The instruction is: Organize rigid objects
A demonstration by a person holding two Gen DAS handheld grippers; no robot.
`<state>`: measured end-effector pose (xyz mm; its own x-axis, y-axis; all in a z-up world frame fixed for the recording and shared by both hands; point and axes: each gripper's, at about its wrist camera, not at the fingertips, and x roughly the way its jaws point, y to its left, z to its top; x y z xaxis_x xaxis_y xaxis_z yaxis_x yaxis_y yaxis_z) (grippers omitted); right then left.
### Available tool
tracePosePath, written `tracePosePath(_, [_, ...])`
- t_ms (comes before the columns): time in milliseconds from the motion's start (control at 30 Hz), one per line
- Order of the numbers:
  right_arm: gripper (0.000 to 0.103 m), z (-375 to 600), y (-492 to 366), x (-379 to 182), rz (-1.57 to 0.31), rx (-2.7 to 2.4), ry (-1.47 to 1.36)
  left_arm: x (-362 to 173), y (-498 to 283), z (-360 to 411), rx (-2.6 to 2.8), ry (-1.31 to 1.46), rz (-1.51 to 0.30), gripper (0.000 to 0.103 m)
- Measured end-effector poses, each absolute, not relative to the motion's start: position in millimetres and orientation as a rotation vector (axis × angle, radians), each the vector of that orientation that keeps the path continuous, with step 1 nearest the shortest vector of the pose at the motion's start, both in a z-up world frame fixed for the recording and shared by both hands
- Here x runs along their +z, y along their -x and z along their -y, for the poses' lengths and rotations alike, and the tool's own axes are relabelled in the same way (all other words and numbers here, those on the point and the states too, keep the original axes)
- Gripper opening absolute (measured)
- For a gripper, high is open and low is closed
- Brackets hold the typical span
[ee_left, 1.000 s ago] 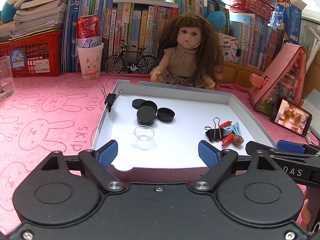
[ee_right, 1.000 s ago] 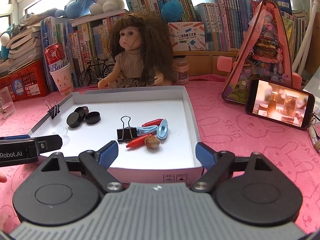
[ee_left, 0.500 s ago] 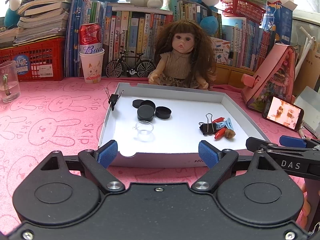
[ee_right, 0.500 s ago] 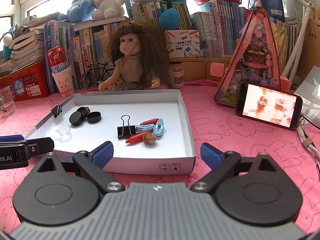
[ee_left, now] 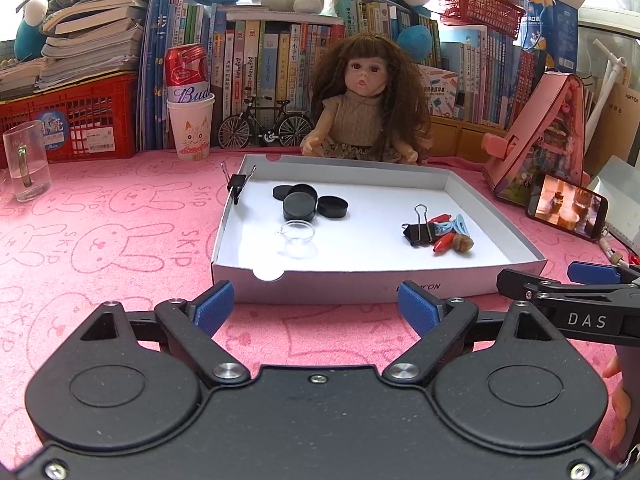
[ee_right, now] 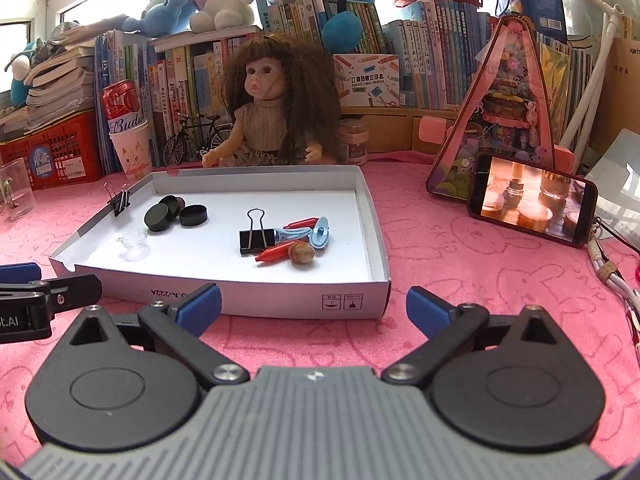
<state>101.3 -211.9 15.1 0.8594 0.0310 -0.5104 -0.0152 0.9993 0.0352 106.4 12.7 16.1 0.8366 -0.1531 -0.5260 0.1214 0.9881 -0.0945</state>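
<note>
A shallow white box [ee_left: 384,280] [ee_right: 280,300] lies on the pink cloth. Inside it are black caps [ee_left: 298,205] [ee_right: 157,217], a clear small cup [ee_left: 298,236] [ee_right: 134,240], and a cluster of a black binder clip [ee_left: 418,234] [ee_right: 256,240], blue clips [ee_right: 320,234], red pieces [ee_right: 272,253] and a nut [ee_right: 302,253]. Another binder clip [ee_left: 237,182] [ee_right: 119,200] grips the box's left wall. My left gripper [ee_left: 316,308] stands open in front of the box, holding nothing. My right gripper [ee_right: 314,308] is before the box's near wall, its jaws still opening, nothing held.
A doll [ee_left: 364,100] sits behind the box before a row of books [ee_left: 256,60]. A cup with a can [ee_left: 188,120], a glass mug [ee_left: 26,164], a red crate [ee_left: 80,120], a phone [ee_right: 528,200] and a pink toy house [ee_right: 500,120] stand around.
Both grippers have drawn back from over the box to the cloth in front of it. The right gripper's jaws have spread wider.
</note>
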Motion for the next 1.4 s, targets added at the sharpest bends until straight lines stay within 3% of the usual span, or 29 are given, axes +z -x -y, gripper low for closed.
tracePosePath(900, [0.103,209.1,-112.2,-2.3,-0.674,0.028,-0.007,-6.7,-113.3,-13.9,-0.067,0.037,-0.663,0.089])
tracePosePath(1400, [0.103,205.9,-116.0,-6.0,-0.706,0.025,0.009,-10.7,-120.3,-5.7,-0.022,-0.015,-0.693,0.102])
